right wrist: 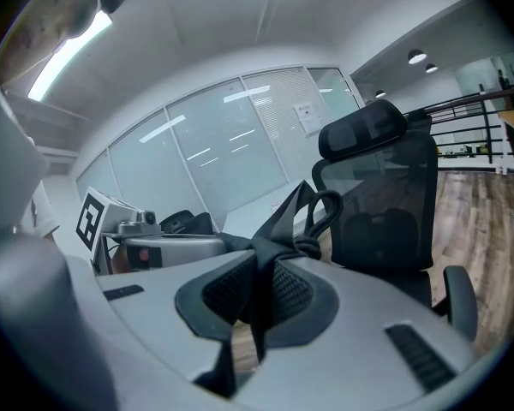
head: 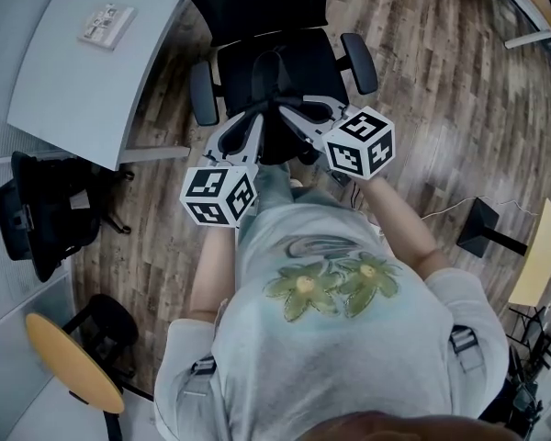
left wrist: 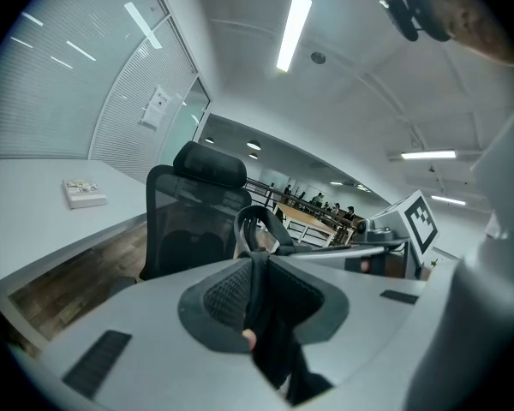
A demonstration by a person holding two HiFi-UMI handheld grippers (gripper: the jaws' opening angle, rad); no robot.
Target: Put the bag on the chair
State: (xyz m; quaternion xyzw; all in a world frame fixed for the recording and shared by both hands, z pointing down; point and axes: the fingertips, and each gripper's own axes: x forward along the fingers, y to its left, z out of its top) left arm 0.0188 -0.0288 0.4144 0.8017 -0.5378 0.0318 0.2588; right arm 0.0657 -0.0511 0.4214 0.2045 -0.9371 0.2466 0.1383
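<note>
A black bag [head: 277,141] hangs by its straps between my two grippers, just in front of a black office chair [head: 277,67]. In the head view the left gripper [head: 249,131] and the right gripper [head: 305,118] flank the bag above the chair seat's front edge. The left gripper [left wrist: 255,279] is shut on a black strap [left wrist: 259,229] that loops up ahead of it, with the chair's backrest [left wrist: 193,221] behind. Over in the right gripper view, the right gripper [right wrist: 259,291] is shut on another strap [right wrist: 293,217], and the chair [right wrist: 385,199] stands to its right.
A grey desk [head: 73,81] with a small white box [head: 106,24] stands at the left. A second black chair [head: 46,214] and a round wooden stool [head: 72,361] are at the lower left. A black stand with a cable [head: 489,228] lies on the wood floor at the right.
</note>
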